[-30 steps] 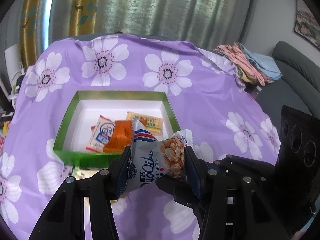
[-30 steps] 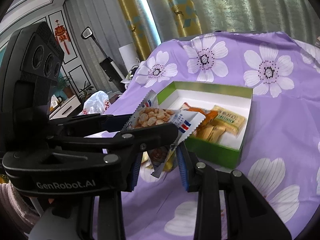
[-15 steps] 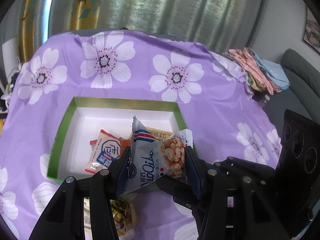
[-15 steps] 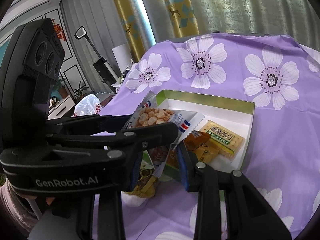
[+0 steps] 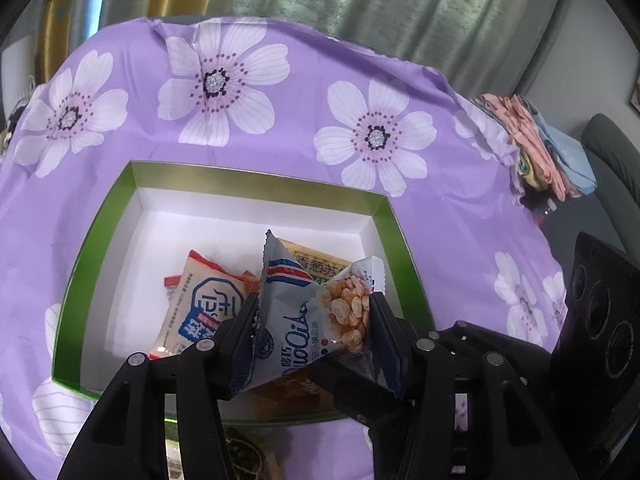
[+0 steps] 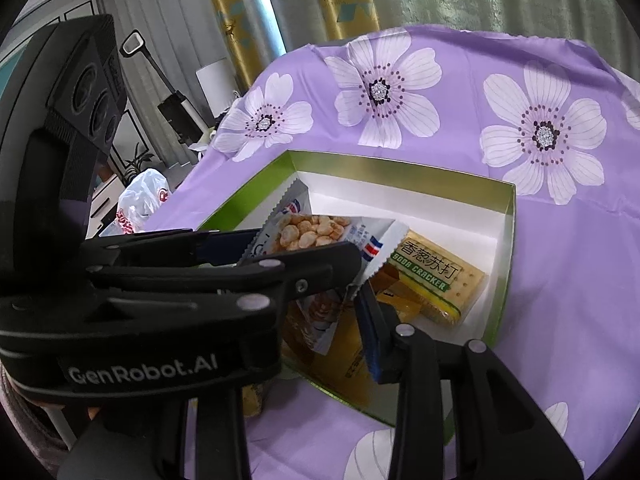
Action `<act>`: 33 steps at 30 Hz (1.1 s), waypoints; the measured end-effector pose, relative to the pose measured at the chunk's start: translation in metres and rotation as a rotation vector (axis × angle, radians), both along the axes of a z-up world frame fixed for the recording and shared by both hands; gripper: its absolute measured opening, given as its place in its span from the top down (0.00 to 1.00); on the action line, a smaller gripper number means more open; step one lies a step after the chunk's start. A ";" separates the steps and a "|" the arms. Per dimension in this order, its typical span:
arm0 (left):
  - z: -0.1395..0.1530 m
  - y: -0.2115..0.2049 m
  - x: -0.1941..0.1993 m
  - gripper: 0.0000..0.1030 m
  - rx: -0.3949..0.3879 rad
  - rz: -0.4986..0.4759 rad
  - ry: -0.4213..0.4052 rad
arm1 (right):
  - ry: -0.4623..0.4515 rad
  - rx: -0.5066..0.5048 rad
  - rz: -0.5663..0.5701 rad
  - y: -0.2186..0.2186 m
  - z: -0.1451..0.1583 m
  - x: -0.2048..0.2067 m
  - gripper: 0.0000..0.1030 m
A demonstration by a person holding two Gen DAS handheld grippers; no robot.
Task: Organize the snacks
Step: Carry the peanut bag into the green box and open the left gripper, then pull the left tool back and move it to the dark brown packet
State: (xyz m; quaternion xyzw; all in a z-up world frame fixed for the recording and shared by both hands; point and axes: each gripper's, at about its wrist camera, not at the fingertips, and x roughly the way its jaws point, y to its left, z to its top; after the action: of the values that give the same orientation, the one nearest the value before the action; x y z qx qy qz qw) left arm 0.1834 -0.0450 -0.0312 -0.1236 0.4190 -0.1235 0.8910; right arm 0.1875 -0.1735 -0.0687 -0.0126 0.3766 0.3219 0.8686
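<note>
My left gripper [image 5: 314, 320] is shut on a grey peanut snack packet [image 5: 304, 320] and holds it above the near part of a green box with a white inside [image 5: 256, 216]. In the box lie a white and blue packet [image 5: 200, 312], an orange packet and a yellow cracker pack [image 6: 436, 276]. In the right wrist view the left gripper [image 6: 312, 256] crosses in front with the same packet [image 6: 316, 232] over the box [image 6: 508, 240]. My right gripper [image 6: 324, 320] is open and holds nothing, close beside the left one at the box's near edge.
The table wears a purple cloth with white flowers [image 5: 360, 80]. A gold-wrapped snack [image 5: 244, 452] lies on the cloth in front of the box. Folded cloths [image 5: 540, 148] sit at the table's right edge. A sofa and curtains stand behind.
Both grippers have moved forward towards the box; the left one now holds the peanut packet over the box's near part. The left grip is unchanged.
</note>
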 end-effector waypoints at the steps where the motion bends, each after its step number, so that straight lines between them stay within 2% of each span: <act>1: 0.000 0.000 0.001 0.41 -0.005 0.004 0.004 | 0.001 -0.006 -0.002 0.001 0.000 0.002 0.56; 2: 0.000 0.002 0.003 0.26 -0.003 0.016 0.009 | 0.000 -0.014 -0.004 0.001 -0.001 0.002 0.50; 3: 0.002 0.004 0.004 0.16 0.002 0.030 0.007 | -0.008 -0.029 -0.015 0.001 -0.002 0.003 0.36; 4: 0.003 0.007 0.004 0.16 0.003 0.043 0.001 | -0.018 -0.043 -0.031 0.001 -0.003 0.003 0.32; 7: 0.009 0.021 0.001 0.16 0.002 0.077 -0.007 | -0.021 -0.042 -0.055 -0.007 -0.003 0.003 0.34; 10: 0.016 0.038 -0.007 0.16 0.022 0.120 -0.018 | -0.029 -0.045 -0.087 -0.019 -0.001 0.000 0.30; 19: 0.029 0.083 -0.050 0.13 0.003 0.220 -0.042 | -0.024 -0.028 -0.185 -0.057 0.007 -0.009 0.29; 21: 0.030 0.089 -0.063 0.11 0.006 0.237 -0.045 | -0.025 -0.023 -0.185 -0.061 0.008 -0.016 0.29; 33: 0.018 0.100 -0.123 0.10 0.000 0.278 -0.013 | -0.007 -0.007 -0.139 -0.066 0.009 -0.073 0.25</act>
State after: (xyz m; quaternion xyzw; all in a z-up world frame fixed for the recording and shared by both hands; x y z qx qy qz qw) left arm 0.0599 0.0549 -0.0129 -0.1796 0.3919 0.0003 0.9023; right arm 0.1146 -0.2395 -0.0595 0.0093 0.3744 0.2596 0.8901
